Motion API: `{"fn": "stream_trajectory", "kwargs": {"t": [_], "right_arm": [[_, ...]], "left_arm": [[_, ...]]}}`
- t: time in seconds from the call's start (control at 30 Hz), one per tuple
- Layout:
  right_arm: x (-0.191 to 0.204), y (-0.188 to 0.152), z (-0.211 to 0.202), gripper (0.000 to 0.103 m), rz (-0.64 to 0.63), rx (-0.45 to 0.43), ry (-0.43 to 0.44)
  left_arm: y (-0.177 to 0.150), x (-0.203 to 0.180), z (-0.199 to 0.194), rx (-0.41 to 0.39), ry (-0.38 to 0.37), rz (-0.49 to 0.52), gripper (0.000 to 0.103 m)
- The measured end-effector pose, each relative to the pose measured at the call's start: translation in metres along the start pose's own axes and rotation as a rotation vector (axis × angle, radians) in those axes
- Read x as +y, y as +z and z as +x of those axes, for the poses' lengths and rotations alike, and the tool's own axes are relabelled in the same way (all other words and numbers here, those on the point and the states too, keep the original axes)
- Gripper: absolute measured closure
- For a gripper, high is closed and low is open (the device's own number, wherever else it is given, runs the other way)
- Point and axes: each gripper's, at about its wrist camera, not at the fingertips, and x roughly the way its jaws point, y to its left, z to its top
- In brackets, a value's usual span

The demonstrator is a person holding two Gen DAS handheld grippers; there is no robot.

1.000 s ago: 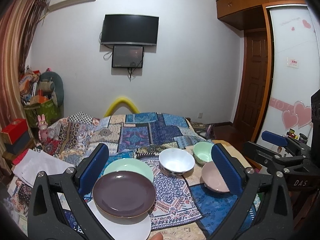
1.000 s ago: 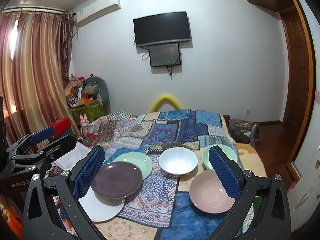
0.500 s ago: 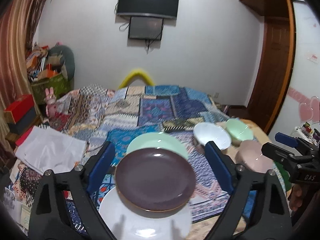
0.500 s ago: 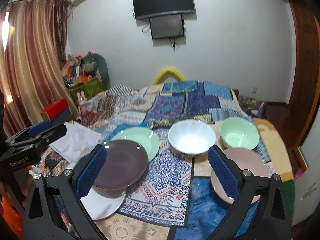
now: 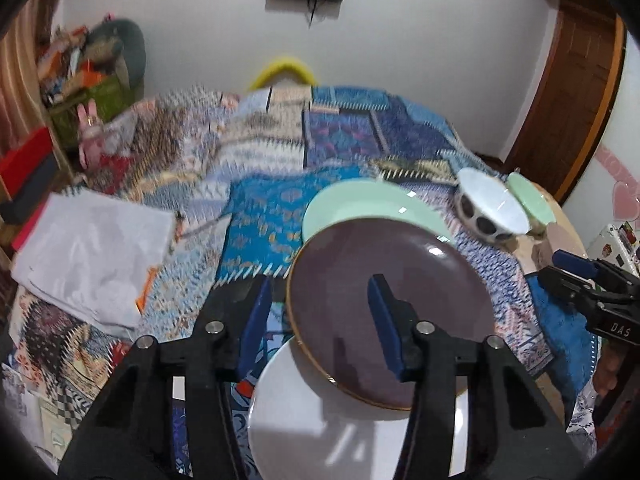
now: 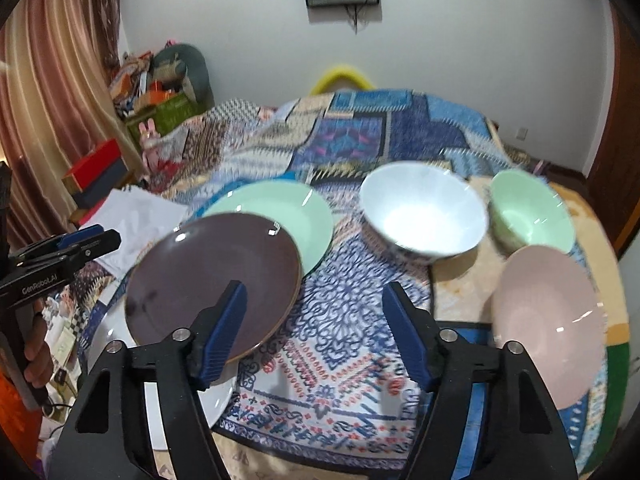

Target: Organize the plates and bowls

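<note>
- My left claw (image 5: 318,320) stands with its pads apart, straddling the left rim of the purple plate (image 5: 390,308): one pad over the plate's face, the other outside its edge, nothing clamped.
- The purple plate overlaps the white plate (image 5: 320,420) on its near side and the green plate (image 5: 360,204) on its far side.
- My right claw (image 6: 314,332) is also spread wide, empty, its left pad over the purple plate's near rim, its right pad above open patterned cloth (image 6: 344,320).
- Right of the purple plate sit the white bowl (image 6: 424,216), green bowl (image 6: 528,208) and pink plate (image 6: 548,320), the pink plate nearest the table's right edge.
- My right view shows all the pink plate; my left view barely catches it.
- My left view shows dark spots on the white bowl's outside.
- White paper (image 5: 92,252) lies left of the purple plate.
</note>
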Motion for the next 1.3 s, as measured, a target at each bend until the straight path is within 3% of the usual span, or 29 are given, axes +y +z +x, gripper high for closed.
{"fn": "stream_trajectory", "kwargs": {"t": [0.2, 0.47, 0.8, 1.0, 1.3], "right_arm": [[0.004, -0.002, 0.032, 0.051, 0.01, 0.086, 0.01], [-0.002, -0.008, 0.06, 0.067, 0.068, 0.188, 0.068], [0.005, -0.004, 0.072, 0.079, 0.098, 0.21, 0.133], [0.004, -0.005, 0.074, 0.079, 0.11, 0.21, 0.146], [0.004, -0.002, 0.072, 0.079, 0.104, 0.202, 0.136]], "left_arm": [[0.002, 0.023, 0.037, 0.104, -0.025, -0.025, 0.065], [0.002, 0.029, 0.062, 0.167, -0.077, -0.028, 0.077], [0.004, 0.027, 0.072, 0.218, -0.141, -0.023, 0.079], [0.005, 0.023, 0.073, 0.233, -0.137, 0.006, 0.08], [0.005, 0.008, 0.063, 0.205, -0.069, 0.056, 0.08]]}}
